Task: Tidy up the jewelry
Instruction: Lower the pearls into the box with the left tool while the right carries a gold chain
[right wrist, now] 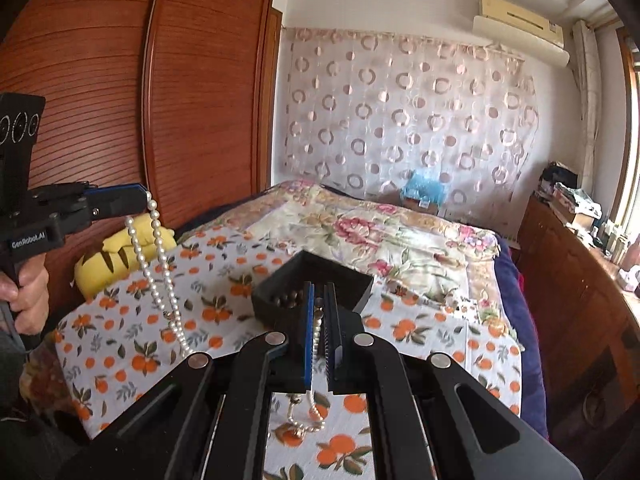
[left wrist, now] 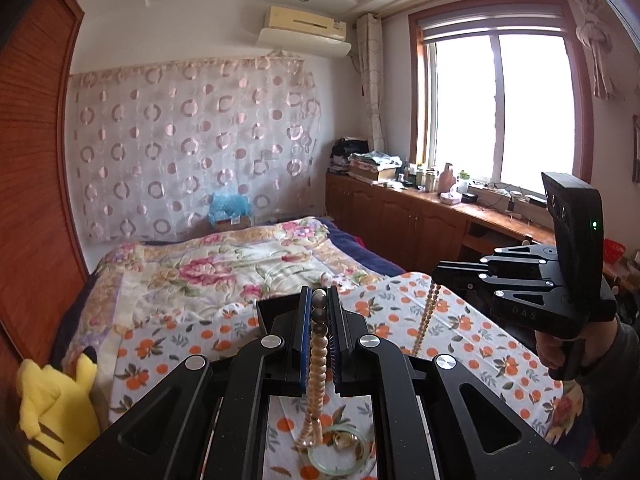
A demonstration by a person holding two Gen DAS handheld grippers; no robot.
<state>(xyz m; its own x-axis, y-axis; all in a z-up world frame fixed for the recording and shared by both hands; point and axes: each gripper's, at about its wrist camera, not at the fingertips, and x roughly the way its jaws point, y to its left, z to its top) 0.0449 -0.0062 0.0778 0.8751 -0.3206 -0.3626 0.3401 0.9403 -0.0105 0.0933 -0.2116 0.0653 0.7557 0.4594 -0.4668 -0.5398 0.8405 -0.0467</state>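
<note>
My left gripper (left wrist: 319, 294) is shut on a pearl necklace (left wrist: 316, 356) that hangs from its fingers over the orange-print cloth (left wrist: 460, 332). It also shows in the right wrist view (right wrist: 146, 196), with the pearl strand (right wrist: 158, 264) drooping from it. My right gripper (right wrist: 319, 290) is shut on another part of the pearl strand (right wrist: 317, 336); in the left wrist view (left wrist: 434, 276) a beaded strand (left wrist: 426, 320) hangs from its tips. A black box (right wrist: 316, 280) with dark beads inside sits just beyond my right fingertips. A pale green bangle (left wrist: 340, 452) lies below my left gripper.
The cloth lies on a bed with a floral quilt (left wrist: 224, 264). A yellow plush toy (left wrist: 52, 404) sits at the bed's left edge by a wooden wardrobe (right wrist: 120, 80). A wooden cabinet (left wrist: 420, 216) with clutter runs under the window on the right.
</note>
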